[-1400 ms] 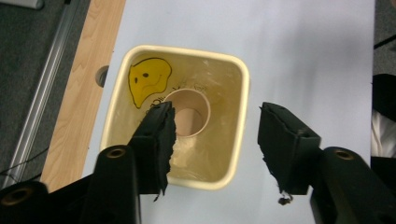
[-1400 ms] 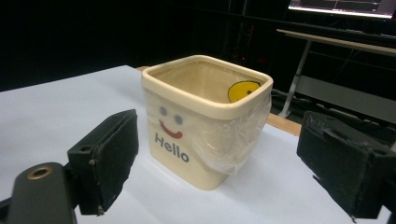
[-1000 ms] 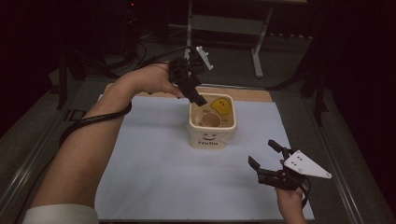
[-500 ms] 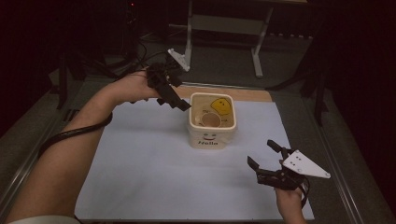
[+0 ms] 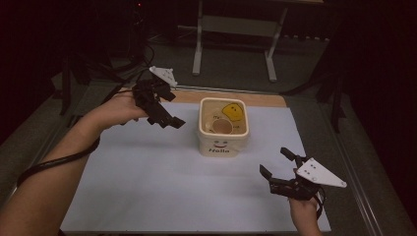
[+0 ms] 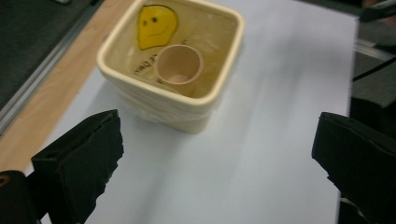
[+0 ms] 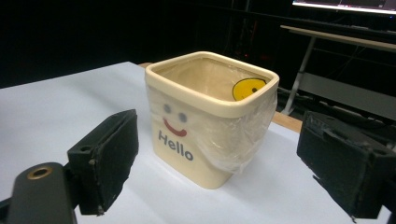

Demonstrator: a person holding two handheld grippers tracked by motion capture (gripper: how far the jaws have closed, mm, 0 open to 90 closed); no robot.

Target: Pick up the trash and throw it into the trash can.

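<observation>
A cream square pot [image 5: 223, 142] printed with "Hello" and a smiling face stands on the white sheet [image 5: 147, 187]. Inside it are a small tan cup [image 5: 222, 127] and a yellow smiley [image 5: 232, 112]. My left gripper [image 5: 169, 119] hovers just left of the pot. Its jaws have just been opening and now stand wide open with nothing between them. In the left gripper view the pot [image 6: 187, 109] and cup [image 6: 179, 65] lie ahead of the left gripper [image 6: 217, 126]. My right gripper [image 5: 274, 161] rests open at the front right, pointing at the pot [image 7: 205, 140].
A wooden strip [image 5: 265, 98] borders the sheet at the back. Beyond the table stands a grey metal frame [image 5: 236, 29] on a dark floor. Dark metal rails [image 5: 344, 147] run along both table sides. A cable [image 5: 54, 164] trails under my left forearm.
My left gripper has moved left and slightly down, from over the pot's far-left rim to beside it. The right gripper has stayed where it was.
</observation>
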